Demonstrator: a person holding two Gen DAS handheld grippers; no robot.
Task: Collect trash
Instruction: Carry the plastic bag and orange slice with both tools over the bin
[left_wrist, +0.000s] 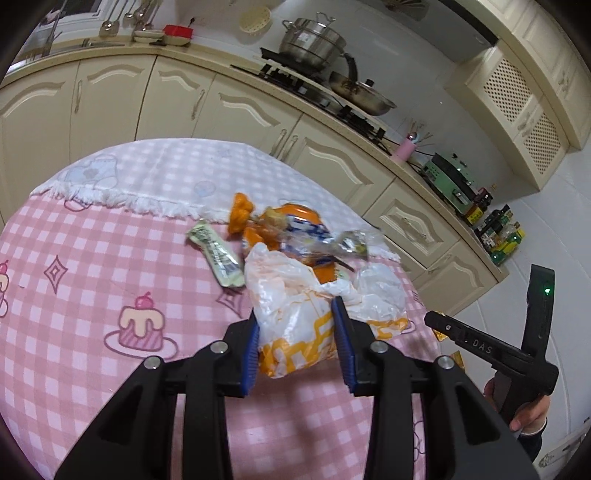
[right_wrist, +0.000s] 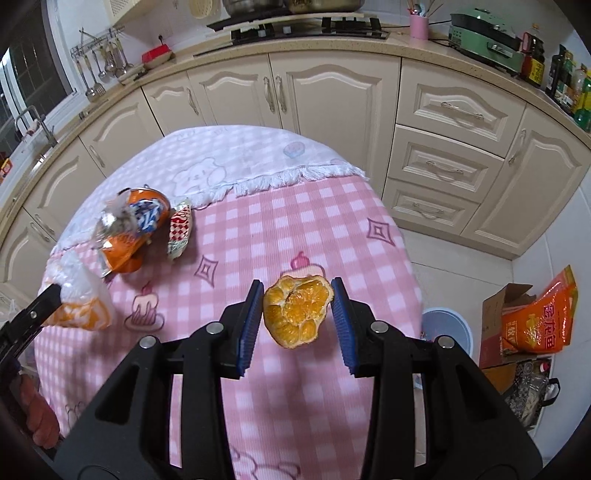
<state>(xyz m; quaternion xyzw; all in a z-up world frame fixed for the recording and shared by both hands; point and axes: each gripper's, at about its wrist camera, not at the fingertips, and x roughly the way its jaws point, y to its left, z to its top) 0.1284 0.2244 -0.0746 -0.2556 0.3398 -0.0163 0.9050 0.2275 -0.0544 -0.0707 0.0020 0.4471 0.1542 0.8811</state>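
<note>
Left gripper (left_wrist: 297, 341) fingers clamp white-orange plastic bag (left_wrist: 295, 314) above worktop (left_wrist: 92, 258); right gripper (right_wrist: 297, 321) fingers flank peeled orange (right_wrist: 297, 314), apparently gripped; crushed can (left_wrist: 295, 225) beyond left fingers

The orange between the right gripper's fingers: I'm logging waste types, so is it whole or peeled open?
Peeled open. The orange shows bare segments with the rind curled back around them, between the right gripper pads.

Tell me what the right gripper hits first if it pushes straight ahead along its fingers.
The right gripper already has the peeled orange half between its fingers. Beyond it, probably the pink checked tablecloth, though depth is unclear.
</note>
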